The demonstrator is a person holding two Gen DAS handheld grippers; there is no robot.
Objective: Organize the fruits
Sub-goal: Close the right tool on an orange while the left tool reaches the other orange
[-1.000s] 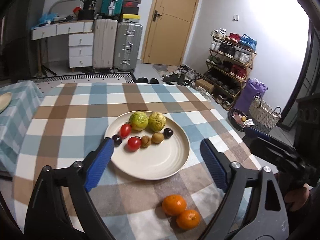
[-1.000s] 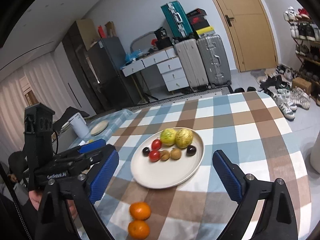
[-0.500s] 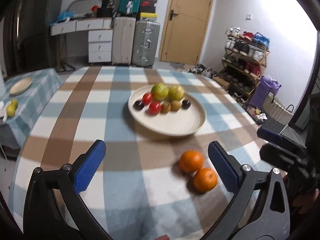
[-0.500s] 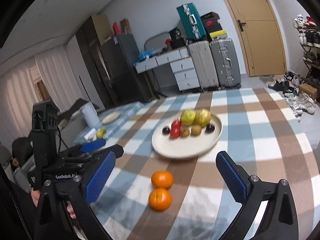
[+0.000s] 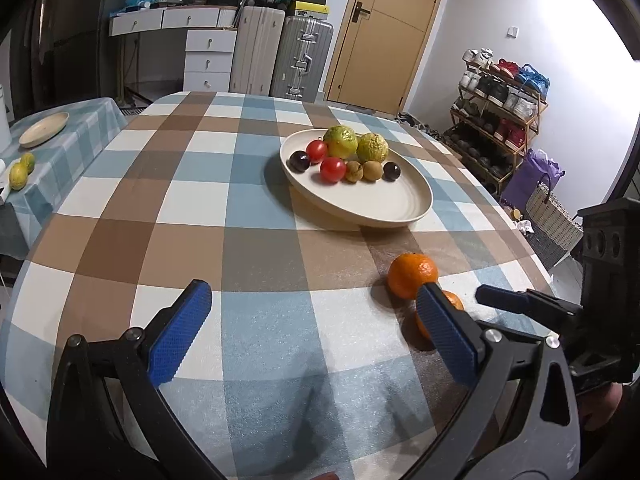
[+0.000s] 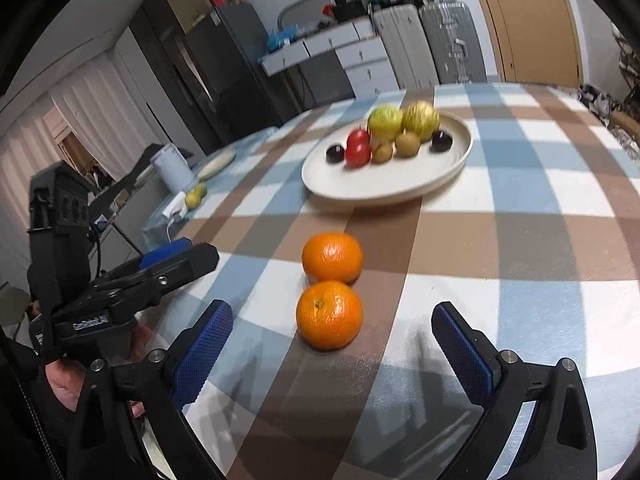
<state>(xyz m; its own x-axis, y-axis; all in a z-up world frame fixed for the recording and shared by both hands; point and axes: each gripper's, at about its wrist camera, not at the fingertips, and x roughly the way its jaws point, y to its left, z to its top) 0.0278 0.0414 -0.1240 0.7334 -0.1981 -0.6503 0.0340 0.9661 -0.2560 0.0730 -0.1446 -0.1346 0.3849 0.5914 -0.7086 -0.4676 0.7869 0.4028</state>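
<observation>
Two oranges lie side by side on the checked tablecloth, the far orange [image 5: 412, 274] [image 6: 332, 258] and the near orange [image 6: 329, 314]. My right gripper [image 6: 331, 318] has the near orange just ahead, about level with its fingertips. Its jaws are closing, but the pads stand well clear of the fruit. My left gripper [image 5: 312, 294] is open over bare cloth to the left of the oranges, and its right finger [image 5: 444, 332] hides part of the near orange [image 5: 454, 302]. Further back, a cream plate [image 5: 360, 216] [image 6: 380, 196] holds green, red, brown and dark fruits.
A lower side table [image 5: 76, 148] at the left carries a small plate and yellow-green fruit. Suitcases [image 5: 280, 56], a door and a shoe rack [image 5: 496, 120] line the room beyond. The table's edge curves close on the right, near a woven basket [image 5: 552, 220].
Both grippers have sunk toward the table and drawn back from the plate toward the oranges. The oranges now look larger and nearer in the right wrist view.
</observation>
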